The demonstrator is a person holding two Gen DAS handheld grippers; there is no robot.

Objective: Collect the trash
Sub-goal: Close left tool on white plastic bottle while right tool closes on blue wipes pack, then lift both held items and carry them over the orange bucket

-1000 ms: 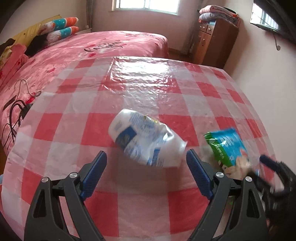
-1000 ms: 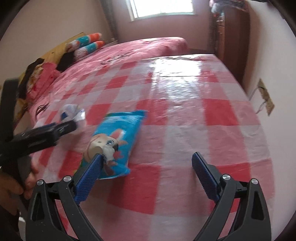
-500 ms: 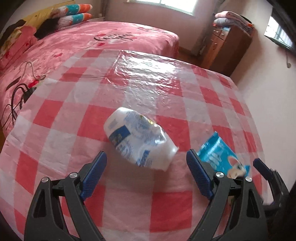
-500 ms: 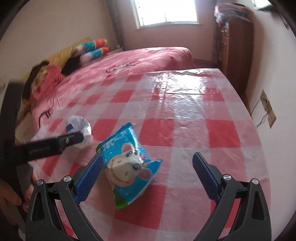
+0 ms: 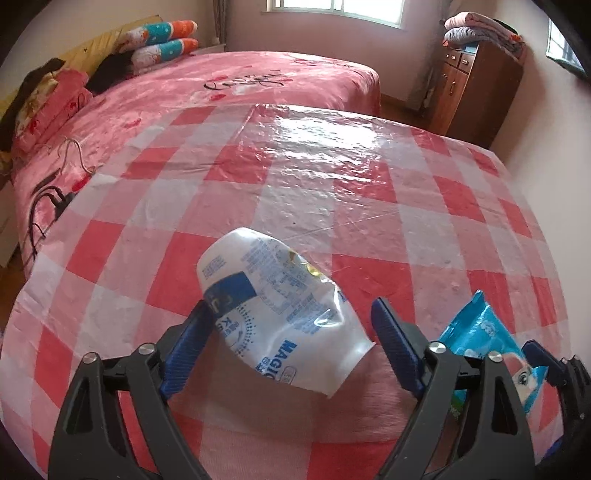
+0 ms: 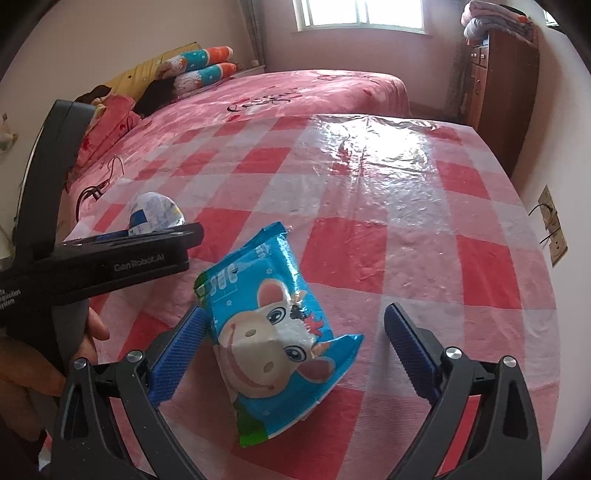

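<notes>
Crinkled white pouch (image 5: 284, 317) and glossy blue wrapper (image 6: 273, 339) lie between each spread-wide gripper's ribbed pads.

One white wrapper (image 5: 280, 317), one blue snack packet (image 6: 273, 332), one checked table (image 5: 332, 177), two pillows (image 5: 162, 40)

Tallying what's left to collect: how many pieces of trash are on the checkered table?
2: a white wrapper between the left gripper's fingers, a blue cow-print packet between the right's. None looks hidden.

A home bedroom was indicated: bed (image 5: 258, 85), pillows (image 6: 201, 70), wooden cabinet (image 5: 476, 92) with folded blankets (image 5: 480, 29).
</notes>
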